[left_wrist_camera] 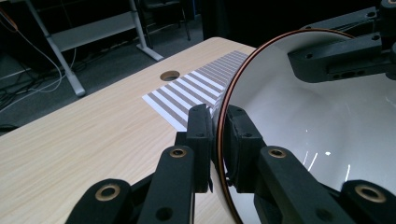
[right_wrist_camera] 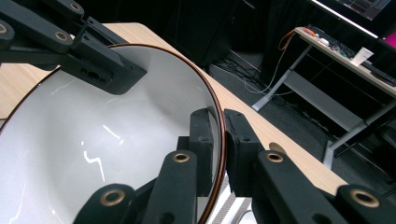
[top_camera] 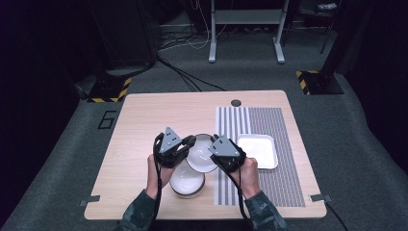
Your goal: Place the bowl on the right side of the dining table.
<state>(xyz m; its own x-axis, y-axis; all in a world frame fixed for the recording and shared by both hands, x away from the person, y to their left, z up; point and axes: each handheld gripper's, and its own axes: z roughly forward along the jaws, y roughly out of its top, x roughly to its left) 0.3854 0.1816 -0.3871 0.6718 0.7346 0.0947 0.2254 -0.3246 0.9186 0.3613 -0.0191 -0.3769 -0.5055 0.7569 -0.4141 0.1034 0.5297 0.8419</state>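
A white bowl with a thin brown rim (top_camera: 202,155) is held tilted just above the table, gripped from both sides. My left gripper (top_camera: 192,141) is shut on its left rim; in the left gripper view the jaws (left_wrist_camera: 217,116) pinch the rim of the bowl (left_wrist_camera: 289,126), one inside and one outside. My right gripper (top_camera: 215,144) is shut on the opposite rim, its jaws (right_wrist_camera: 220,119) likewise astride the edge of the bowl (right_wrist_camera: 116,121). A second white bowl (top_camera: 186,181) sits on the table directly beneath and in front of the held one.
A white square plate (top_camera: 258,150) lies on a grey striped mat (top_camera: 284,125) at the right of the wooden table (top_camera: 159,110). A round cable hole (top_camera: 235,102) sits near the far edge. Desk legs and cables stand on the floor beyond.
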